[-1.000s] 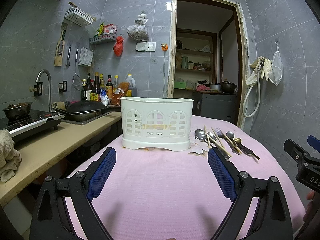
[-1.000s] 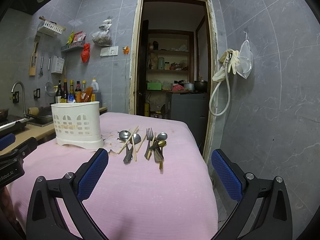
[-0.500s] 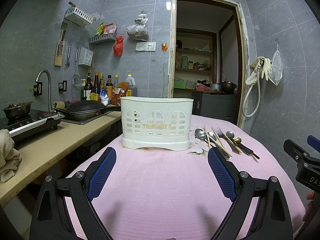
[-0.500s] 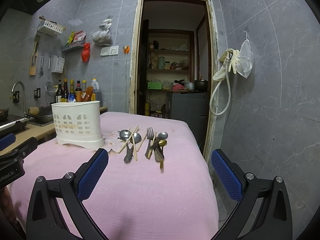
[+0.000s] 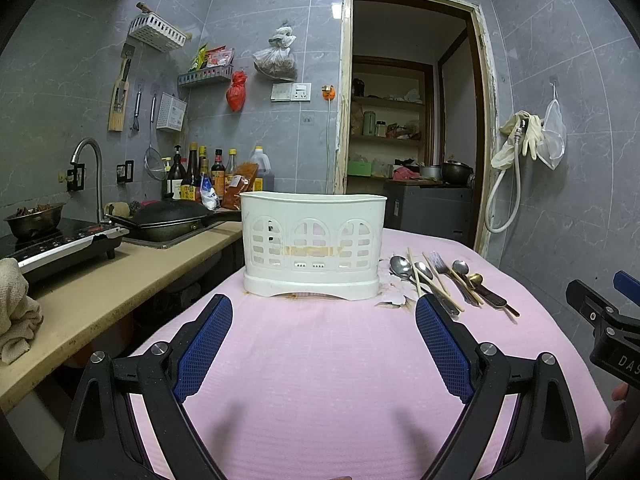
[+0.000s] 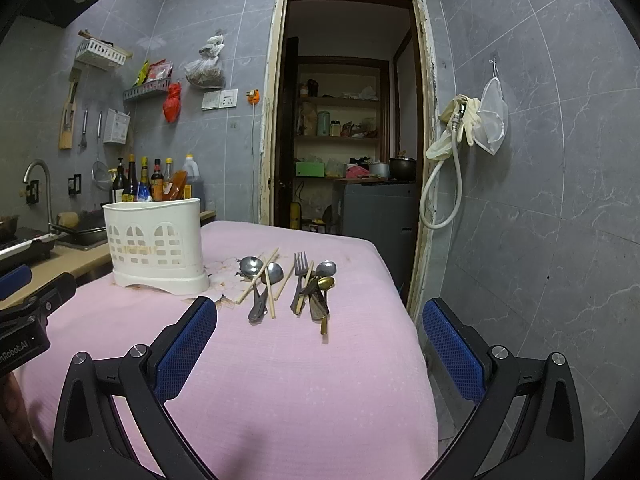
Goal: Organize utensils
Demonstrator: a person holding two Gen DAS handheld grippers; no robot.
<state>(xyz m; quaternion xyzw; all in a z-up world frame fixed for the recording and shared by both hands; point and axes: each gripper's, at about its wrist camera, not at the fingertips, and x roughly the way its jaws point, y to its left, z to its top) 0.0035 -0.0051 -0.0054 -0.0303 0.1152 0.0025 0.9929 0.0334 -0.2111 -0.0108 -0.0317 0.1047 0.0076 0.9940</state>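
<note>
A white slotted utensil caddy (image 5: 314, 246) (image 6: 156, 246) stands upright on a pink tablecloth (image 5: 320, 360) (image 6: 304, 368). To its right lies a loose pile of utensils (image 5: 444, 278) (image 6: 288, 284): spoons (image 6: 250, 267), wooden chopsticks (image 6: 259, 276), a fork (image 6: 301, 270) and a gold spoon (image 6: 325, 283). My left gripper (image 5: 322, 320) is open, short of the caddy, with nothing between its blue pads. My right gripper (image 6: 320, 322) is open too, just short of the pile. The other gripper shows at each view's edge.
A beige counter (image 5: 100, 292) runs along the left with a wok (image 5: 168, 222), an induction hob (image 5: 60, 246), a folded cloth (image 5: 16, 312) and sauce bottles (image 5: 200, 176). The table's right edge (image 6: 404, 312) drops off beside a grey tiled wall. An open doorway (image 6: 344, 140) lies beyond.
</note>
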